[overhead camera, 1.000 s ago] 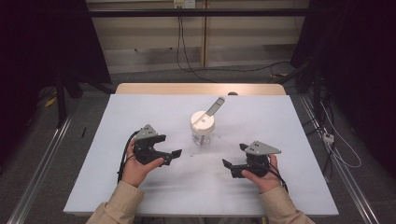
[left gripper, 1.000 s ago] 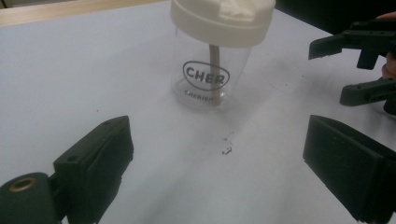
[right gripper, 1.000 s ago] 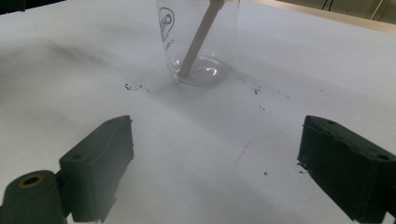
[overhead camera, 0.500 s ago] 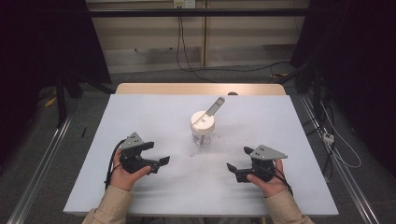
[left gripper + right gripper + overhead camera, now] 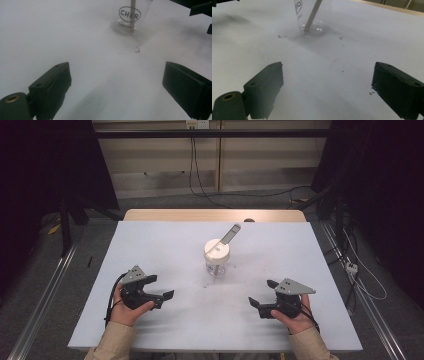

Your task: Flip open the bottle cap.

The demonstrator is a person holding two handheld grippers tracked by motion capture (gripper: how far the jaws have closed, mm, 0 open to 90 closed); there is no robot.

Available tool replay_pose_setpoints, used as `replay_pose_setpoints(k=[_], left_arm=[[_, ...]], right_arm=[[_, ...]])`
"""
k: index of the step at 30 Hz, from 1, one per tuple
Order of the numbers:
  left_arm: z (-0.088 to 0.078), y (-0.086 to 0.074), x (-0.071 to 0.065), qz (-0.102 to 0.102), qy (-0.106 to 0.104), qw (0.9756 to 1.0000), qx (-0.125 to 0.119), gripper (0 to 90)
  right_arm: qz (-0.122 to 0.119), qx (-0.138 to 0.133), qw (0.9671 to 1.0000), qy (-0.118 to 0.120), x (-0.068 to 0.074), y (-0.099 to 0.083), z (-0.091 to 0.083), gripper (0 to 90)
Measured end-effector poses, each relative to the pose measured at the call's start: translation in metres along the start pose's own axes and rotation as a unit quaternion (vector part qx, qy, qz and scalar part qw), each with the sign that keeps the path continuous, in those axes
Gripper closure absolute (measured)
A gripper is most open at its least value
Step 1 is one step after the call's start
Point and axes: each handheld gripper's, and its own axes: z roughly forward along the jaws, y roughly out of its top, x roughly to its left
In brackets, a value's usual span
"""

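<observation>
On the white desk (image 5: 150,245), a clear lidded cup (image 5: 217,260) with a slanting stick (image 5: 231,234), dark specks (image 5: 206,284) beside it, left gripper (image 5: 159,288) and right gripper (image 5: 261,293) well apart from it, jaws spread, pinching nothing.

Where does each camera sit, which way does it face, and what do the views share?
High view: above the person's side, facing forward and down on the table; forearms, left gripper, right gripper.
Left gripper view: between open jaws, facing the cup.
Right gripper view: likewise, cup and stick.
Shared: the cup.
</observation>
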Motion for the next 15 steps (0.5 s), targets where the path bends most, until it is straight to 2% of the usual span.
replay_pose_setpoints(k=[15], left_arm=[[-0.012,-0.009,0.009,-0.007,0.012,0.9999,-0.001,7.9]], right_arm=[[0.004,-0.002,0.9999,-0.013,-0.011,-0.007,-0.014,10.3]])
